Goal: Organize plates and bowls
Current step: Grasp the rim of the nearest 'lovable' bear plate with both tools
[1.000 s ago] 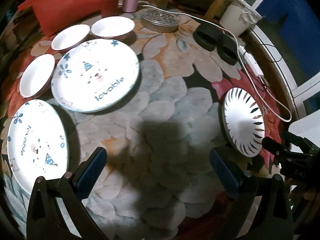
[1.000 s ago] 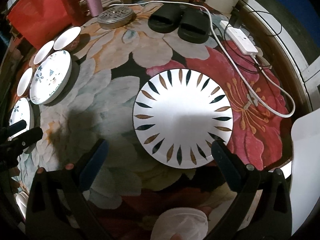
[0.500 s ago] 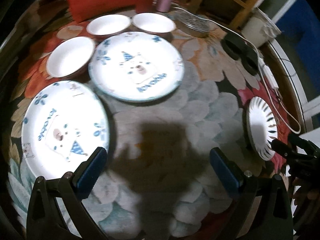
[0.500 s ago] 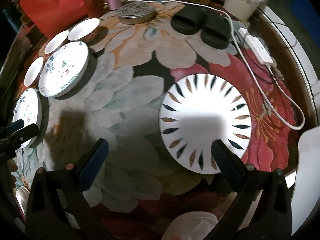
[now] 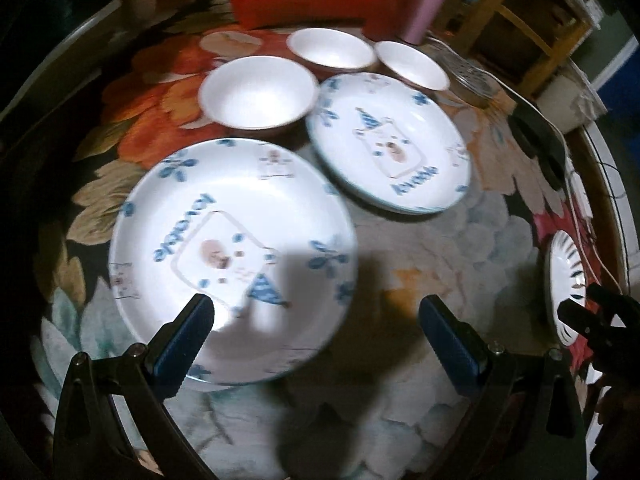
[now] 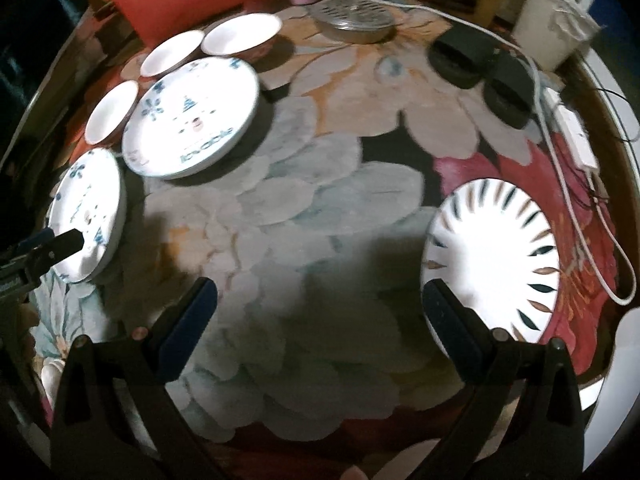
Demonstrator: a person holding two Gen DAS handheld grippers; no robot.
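Left tool [image 5: 316, 320] gaping, holding nothing, near white bear-print "lovable" plate [image 5: 232, 256] right under its L finger. Right tool [image 6: 320, 304] also wide open, empty; white plate w/ dark leaf rim [image 6: 496, 256] by its R finger. Nothing stacked yet: second bear-print plate [image 5: 390, 144] & three white bowls [image 5: 258, 92] lie separate ahead. Only right view shows black slippers [image 6: 460, 60] clearly.

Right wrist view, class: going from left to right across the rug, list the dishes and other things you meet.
Near cartoon plate → far cartoon plate → metal lid → black slippers → leaf-pattern plate → power strip.
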